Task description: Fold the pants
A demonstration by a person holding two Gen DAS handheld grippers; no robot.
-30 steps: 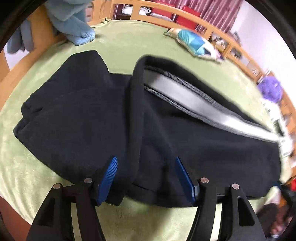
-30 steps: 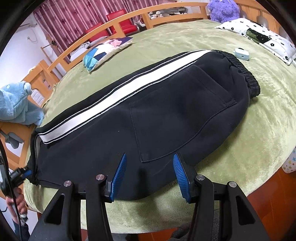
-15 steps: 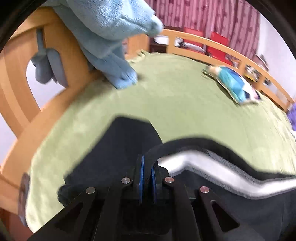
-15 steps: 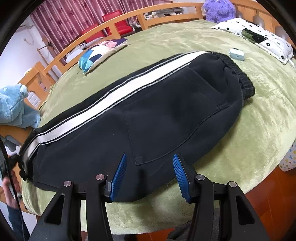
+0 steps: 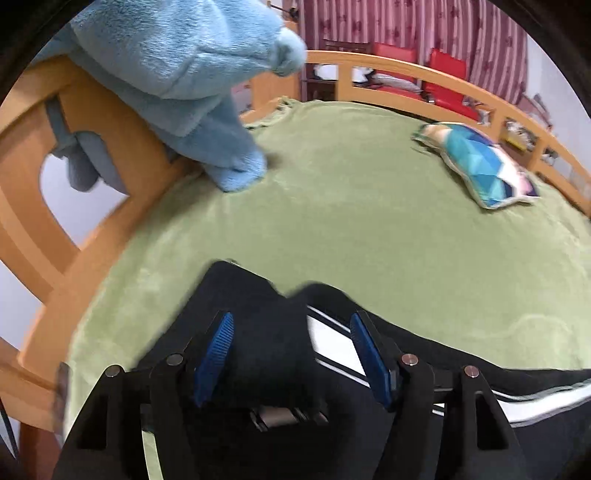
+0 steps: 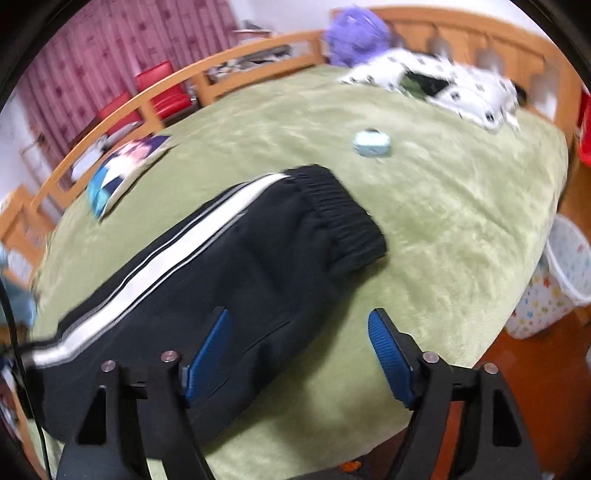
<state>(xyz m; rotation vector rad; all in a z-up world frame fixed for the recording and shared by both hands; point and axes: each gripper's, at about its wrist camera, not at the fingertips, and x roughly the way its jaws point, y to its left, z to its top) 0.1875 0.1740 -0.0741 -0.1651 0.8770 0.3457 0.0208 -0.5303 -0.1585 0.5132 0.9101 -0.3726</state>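
Note:
Black pants [image 6: 229, 266] with a white side stripe lie lengthwise on the green bed cover [image 6: 461, 206], the elastic waistband [image 6: 343, 214] at the far right end. In the left wrist view the leg end of the pants [image 5: 266, 332] lies folded under my left gripper [image 5: 291, 354], which is open just above the cloth and holds nothing. My right gripper [image 6: 299, 354] is open, hovering over the near edge of the pants by the hip area, one fingertip over the cloth and the other over the cover.
A blue plush toy [image 5: 192, 74] hangs over the wooden bed rail [image 5: 55, 206] at the left. A patterned cushion [image 5: 484, 166] lies at the back. A small pale-blue case [image 6: 371, 144], a spotted pillow [image 6: 454, 88] and a purple plush [image 6: 358, 33] lie beyond the waistband. A white basket [image 6: 569, 262] stands beside the bed.
My left gripper was shut on the leg end half a second ago and has now opened, leaving it on the pants. My right gripper has swung right, toward the waistband.

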